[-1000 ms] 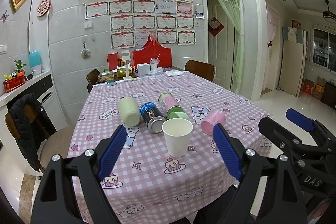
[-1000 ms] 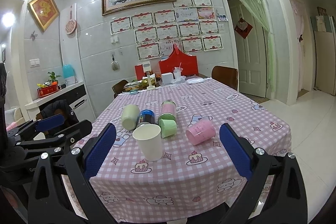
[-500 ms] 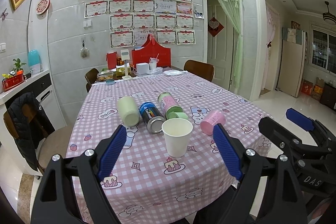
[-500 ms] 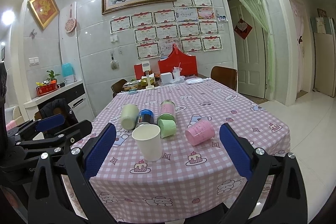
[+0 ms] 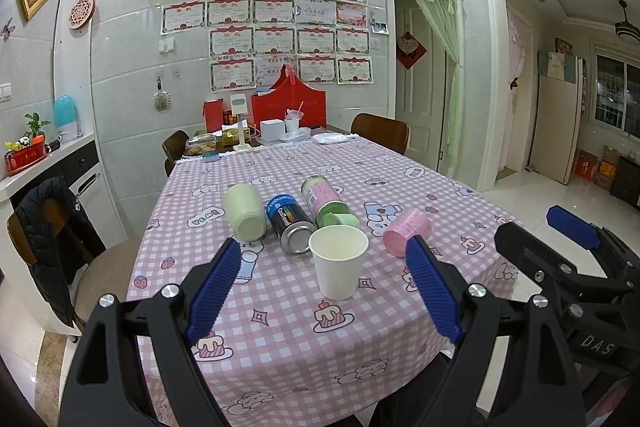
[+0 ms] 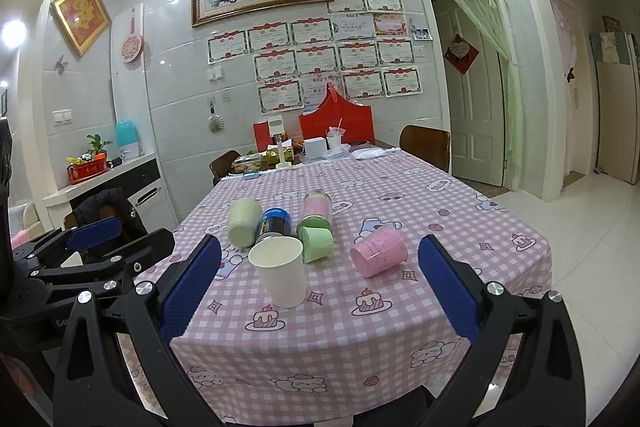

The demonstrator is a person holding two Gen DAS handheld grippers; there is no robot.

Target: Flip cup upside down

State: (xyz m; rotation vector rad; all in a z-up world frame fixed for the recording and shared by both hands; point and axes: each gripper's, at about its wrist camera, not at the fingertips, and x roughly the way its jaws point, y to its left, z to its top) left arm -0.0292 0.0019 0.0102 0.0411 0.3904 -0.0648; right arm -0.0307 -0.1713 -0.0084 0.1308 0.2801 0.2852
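Now the white paper cup (image 5: 339, 267) stands mouth up; both the left gripper (image 5: 326, 287) and right gripper (image 6: 320, 283) are spread wide, empty; squeeze its middle softly, it squashes easily.

Left gripper (image 5: 325, 287) and right gripper (image 6: 318, 281): black frames, ribbed blue pads (image 5: 214, 291), silver screws; "DAS" lettering on right.

Both views creep a touch closer to the table (image 5: 280, 339). From the right wrist, the white paper cup (image 6: 280, 271) slides slightly left and lower against the checked cloth, sitting a shade larger between the spread blue pads (image 6: 188, 287). From the left wrist, the white paper cup (image 5: 339, 263) barely drifts, and the chair with the dark jacket (image 5: 52, 239) edges outward.
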